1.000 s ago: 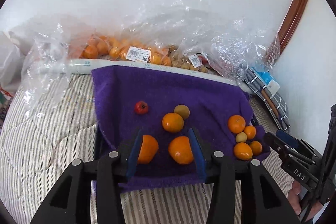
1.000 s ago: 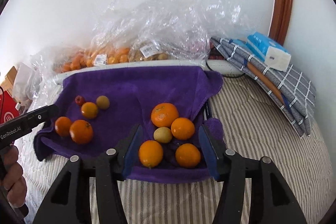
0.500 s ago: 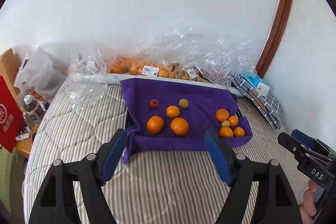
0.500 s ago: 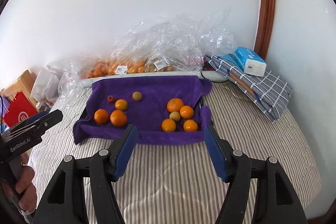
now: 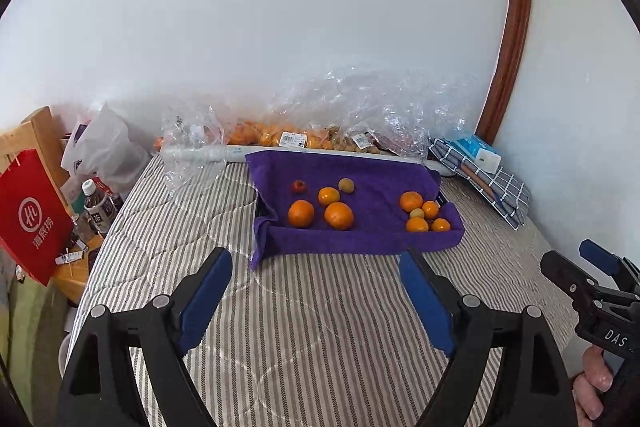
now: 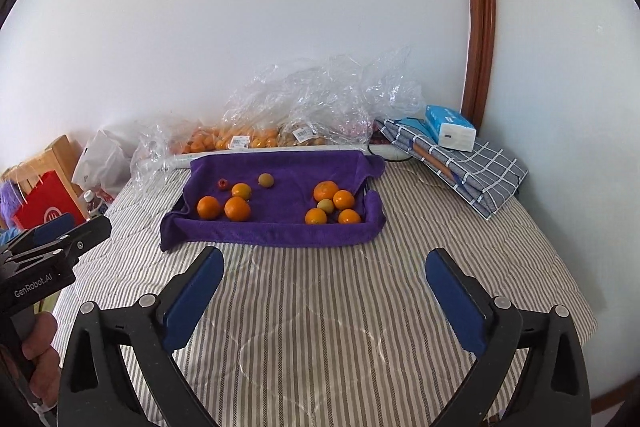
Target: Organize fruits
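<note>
A purple towel (image 5: 372,243) (image 6: 280,231) covers a tray on the striped bed. On its left lie three oranges (image 5: 339,215) (image 6: 237,208), a small red fruit (image 5: 298,185) and a yellowish fruit (image 5: 346,185). On its right several oranges (image 5: 411,201) (image 6: 325,191) ring a pale fruit (image 5: 417,213). My left gripper (image 5: 316,291) is open and empty, well back from the towel. My right gripper (image 6: 324,287) is open and empty, also back over the bed.
Clear plastic bags of oranges (image 5: 276,137) (image 6: 224,139) lie along the wall. A checked cloth with a tissue pack (image 5: 484,155) (image 6: 450,133) sits at the right. A red paper bag (image 5: 30,223), bottles (image 5: 96,205) and a white bag (image 6: 100,163) stand left of the bed.
Both grippers have pulled back and up from the towel, so the fruits look much smaller. Both jaws have opened wider. The fruits have not moved.
</note>
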`<act>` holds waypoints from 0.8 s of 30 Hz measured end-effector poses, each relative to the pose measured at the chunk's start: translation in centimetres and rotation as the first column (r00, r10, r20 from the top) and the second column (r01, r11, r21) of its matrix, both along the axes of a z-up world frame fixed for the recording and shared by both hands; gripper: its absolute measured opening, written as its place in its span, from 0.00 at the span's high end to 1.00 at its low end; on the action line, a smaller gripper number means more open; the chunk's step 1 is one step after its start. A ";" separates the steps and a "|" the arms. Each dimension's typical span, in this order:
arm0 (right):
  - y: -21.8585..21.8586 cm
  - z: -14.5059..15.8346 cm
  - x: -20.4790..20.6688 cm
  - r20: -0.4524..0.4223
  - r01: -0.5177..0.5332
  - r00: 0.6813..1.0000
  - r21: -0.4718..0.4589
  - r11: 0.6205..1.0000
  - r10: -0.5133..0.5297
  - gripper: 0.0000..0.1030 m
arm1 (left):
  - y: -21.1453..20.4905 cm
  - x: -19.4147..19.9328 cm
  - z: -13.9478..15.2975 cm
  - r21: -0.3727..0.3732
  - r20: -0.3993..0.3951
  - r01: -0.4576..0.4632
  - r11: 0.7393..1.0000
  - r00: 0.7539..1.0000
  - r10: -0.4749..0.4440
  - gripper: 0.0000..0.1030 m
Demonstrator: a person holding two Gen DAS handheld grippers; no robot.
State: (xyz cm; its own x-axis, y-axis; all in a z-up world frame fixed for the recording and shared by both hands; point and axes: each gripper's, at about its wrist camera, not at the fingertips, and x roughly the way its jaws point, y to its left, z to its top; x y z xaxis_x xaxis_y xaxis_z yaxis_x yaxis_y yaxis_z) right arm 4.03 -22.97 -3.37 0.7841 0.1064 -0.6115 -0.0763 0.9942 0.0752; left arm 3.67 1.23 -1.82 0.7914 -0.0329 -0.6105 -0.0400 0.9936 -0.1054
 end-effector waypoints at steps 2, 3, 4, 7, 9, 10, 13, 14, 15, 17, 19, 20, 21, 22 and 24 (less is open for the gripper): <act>0.1 0.0 -0.5 0.002 0.000 1.000 -0.009 1.000 0.000 0.03 | 0.0 -0.4 0.0 -0.003 0.005 -0.003 1.000 1.000 0.003 0.17; 0.1 -0.1 -0.7 0.004 0.000 1.000 -0.011 1.000 0.000 0.03 | 0.1 -0.6 -0.1 -0.002 0.007 -0.007 1.000 1.000 0.007 0.17; 0.1 -0.1 -0.9 0.007 -0.003 1.000 -0.011 1.000 0.003 0.03 | 0.1 -0.7 -0.1 -0.001 0.007 -0.009 1.000 1.000 0.009 0.17; 0.2 -0.2 -1.2 0.005 -0.004 1.000 -0.011 1.000 0.004 0.03 | 0.1 -0.9 -0.2 -0.001 0.005 -0.009 1.000 1.000 0.009 0.17; 0.2 -0.3 -1.3 0.003 -0.003 1.000 -0.010 1.000 0.003 0.03 | 0.2 -1.0 -0.3 0.002 0.004 -0.011 1.000 1.000 0.011 0.17; 0.2 -0.4 -1.3 0.000 -0.001 1.000 -0.010 1.000 0.001 0.03 | 0.2 -1.0 -0.3 0.002 0.004 -0.011 1.000 1.000 0.011 0.17; 0.2 -0.6 -1.4 -0.006 -0.001 1.000 -0.009 1.000 0.001 0.03 | 0.3 -1.1 -0.4 -0.001 0.003 -0.012 1.000 1.000 0.012 0.17; 0.2 -0.6 -1.4 -0.006 -0.001 1.000 -0.010 1.000 0.001 0.03 | 0.3 -1.2 -0.4 -0.002 0.003 -0.013 1.000 1.000 0.013 0.17; 0.2 -0.6 -1.4 -0.005 -0.001 1.000 -0.010 1.000 0.001 0.03 | 0.3 -1.2 -0.5 -0.003 0.003 -0.014 1.000 1.000 0.014 0.17; 0.2 -0.6 -1.4 -0.005 0.000 1.000 -0.011 1.000 0.000 0.03 | 0.4 -1.2 -0.5 -0.006 0.001 -0.013 1.000 1.000 0.013 0.17; 0.2 -0.7 -1.4 -0.006 0.001 1.000 -0.011 1.000 -0.001 0.03 | 0.4 -1.3 -0.5 -0.006 0.000 -0.012 1.000 1.000 0.012 0.17; 0.2 -0.6 -1.5 -0.006 0.001 1.000 -0.011 1.000 -0.001 0.03 | 0.4 -1.3 -0.5 -0.006 0.001 -0.013 1.000 1.000 0.013 0.17; 0.2 -0.6 -1.5 -0.006 0.002 1.000 -0.011 1.000 -0.002 0.03 | 0.4 -1.3 -0.5 -0.007 0.002 -0.012 1.000 1.000 0.012 0.17; 0.2 -0.6 -1.6 -0.005 0.003 1.000 -0.011 1.000 -0.003 0.03 | 0.4 -1.3 -0.5 -0.006 0.001 -0.012 1.000 1.000 0.012 0.17; 0.1 -0.5 -1.7 -0.003 0.004 1.000 -0.008 1.000 -0.004 0.03 | 0.3 -1.3 -0.4 -0.005 0.003 -0.010 1.000 1.000 0.010 0.17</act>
